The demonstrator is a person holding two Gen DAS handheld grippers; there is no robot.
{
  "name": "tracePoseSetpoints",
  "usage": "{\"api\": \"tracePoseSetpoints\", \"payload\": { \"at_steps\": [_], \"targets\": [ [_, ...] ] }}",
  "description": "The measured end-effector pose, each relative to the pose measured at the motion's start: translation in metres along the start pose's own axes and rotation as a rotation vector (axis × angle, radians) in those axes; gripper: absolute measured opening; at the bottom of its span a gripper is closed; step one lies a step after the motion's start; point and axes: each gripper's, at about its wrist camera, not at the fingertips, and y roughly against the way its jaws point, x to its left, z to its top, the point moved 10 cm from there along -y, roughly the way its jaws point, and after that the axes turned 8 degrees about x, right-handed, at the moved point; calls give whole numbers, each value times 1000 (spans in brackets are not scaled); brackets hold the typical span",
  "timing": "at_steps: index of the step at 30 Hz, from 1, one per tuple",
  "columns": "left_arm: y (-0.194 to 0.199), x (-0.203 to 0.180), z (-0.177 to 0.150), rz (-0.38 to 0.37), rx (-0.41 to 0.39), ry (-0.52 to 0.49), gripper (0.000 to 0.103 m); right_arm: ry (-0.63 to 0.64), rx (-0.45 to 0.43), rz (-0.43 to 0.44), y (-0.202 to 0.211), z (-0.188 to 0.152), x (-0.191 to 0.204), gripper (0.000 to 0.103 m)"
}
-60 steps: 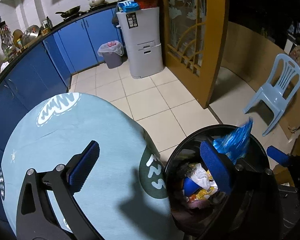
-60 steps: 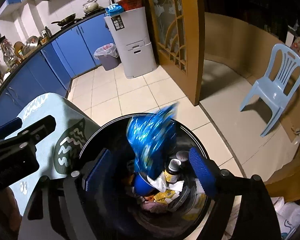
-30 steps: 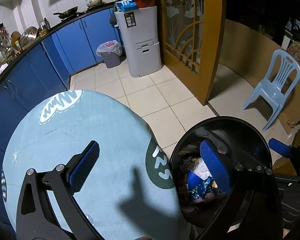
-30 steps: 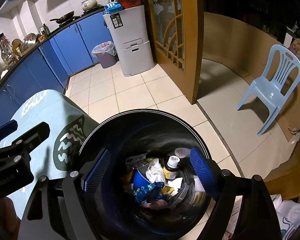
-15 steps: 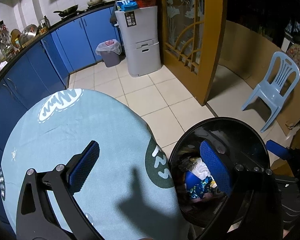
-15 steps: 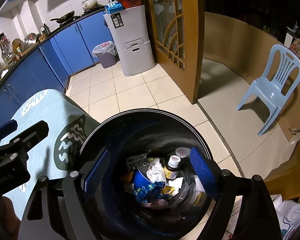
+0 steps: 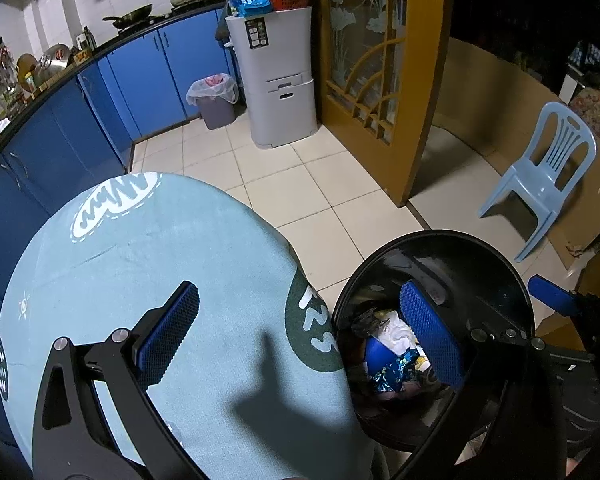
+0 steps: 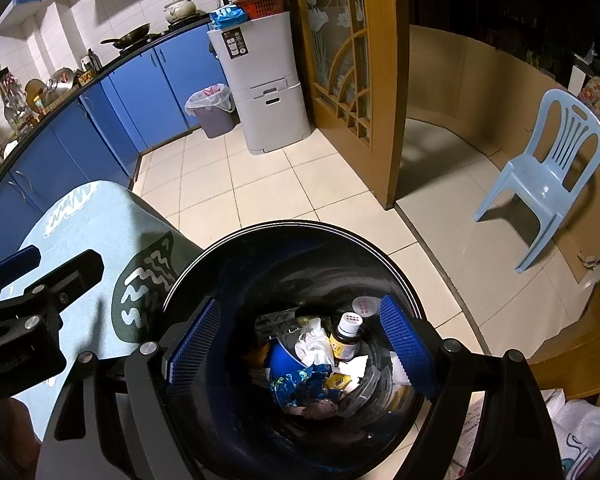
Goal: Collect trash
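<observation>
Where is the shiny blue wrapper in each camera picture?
Left wrist view: the blue wrapper lies low in the black bin, lower right, beside the left gripper's right-hand pad.
Right wrist view: the wrapper lies at bottom centre, on the bin's trash, between the right gripper's open pads.
Shared landmark: the light blue plastic chair.

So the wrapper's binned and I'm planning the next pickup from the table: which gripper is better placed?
Probably left. The left gripper is open over the table, while the right gripper hangs open above the black bin.

Black bin (image 8: 260, 248); blue wrapper (image 8: 300, 390)
</observation>
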Motion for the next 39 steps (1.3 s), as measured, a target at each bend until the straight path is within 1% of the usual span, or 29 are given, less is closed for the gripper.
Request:
{"api": "tracePoseSetpoints", "payload": {
  "at_steps": [22, 29, 39],
  "targets": [
    [7, -4, 1, -23, -1, -6, 99, 2, -3, 3, 3, 6, 6, 80],
    [7, -4, 1, -40, 9, 2, 99, 4, -1, 3, 4, 8, 7, 80],
    [5, -3, -1, -41, 18, 3, 99, 4, -1, 3, 4, 8, 8, 80]
  ]
}}
